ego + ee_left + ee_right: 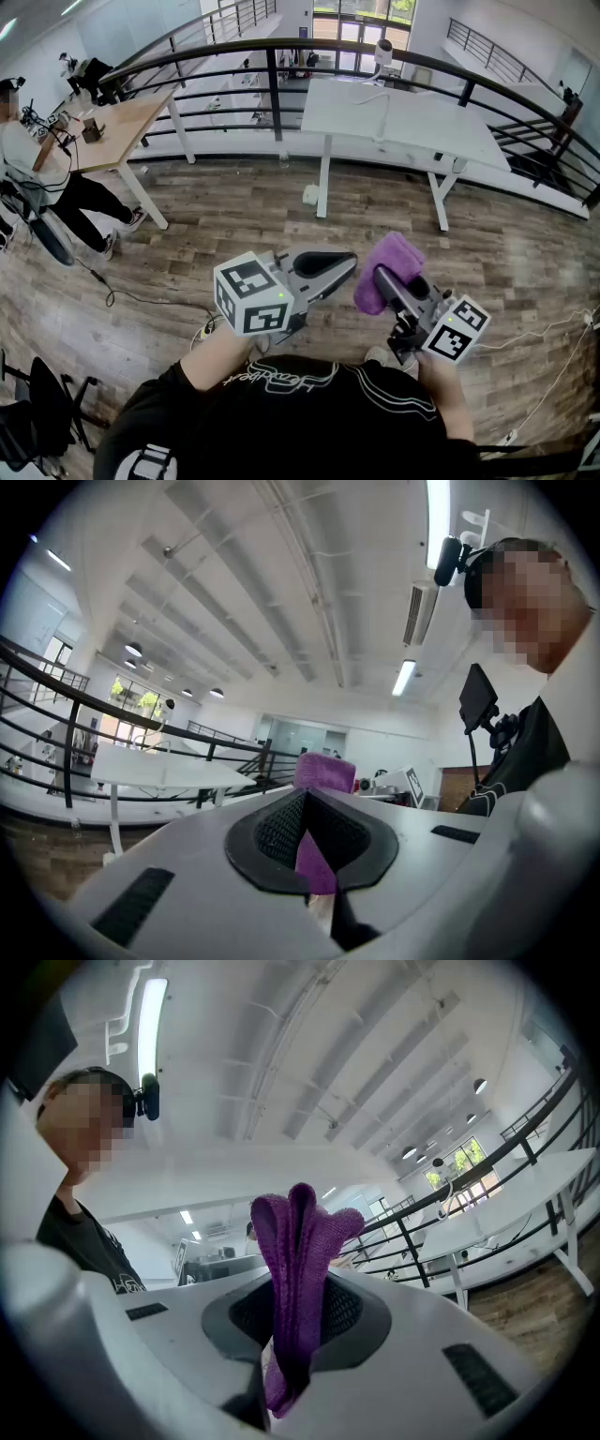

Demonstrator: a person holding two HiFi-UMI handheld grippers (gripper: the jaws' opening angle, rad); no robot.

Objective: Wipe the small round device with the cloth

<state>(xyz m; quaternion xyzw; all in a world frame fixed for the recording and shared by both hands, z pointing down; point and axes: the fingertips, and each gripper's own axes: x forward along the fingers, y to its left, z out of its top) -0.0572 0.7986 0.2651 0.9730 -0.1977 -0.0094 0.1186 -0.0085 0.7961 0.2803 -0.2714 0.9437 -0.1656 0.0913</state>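
In the head view my right gripper is shut on a folded purple cloth, which sticks up out of its jaws. The right gripper view shows the cloth pinched between the pads of the right gripper. My left gripper is held level just left of it, shut with nothing between its jaws. In the left gripper view, the cloth shows beyond the closed tips of the left gripper. A small white round device stands at the far edge of the white table, well ahead of both grippers.
A black railing runs behind the table. A wooden desk with a seated person is at the left. Cables and a power strip lie on the wooden floor. A black chair stands at the lower left.
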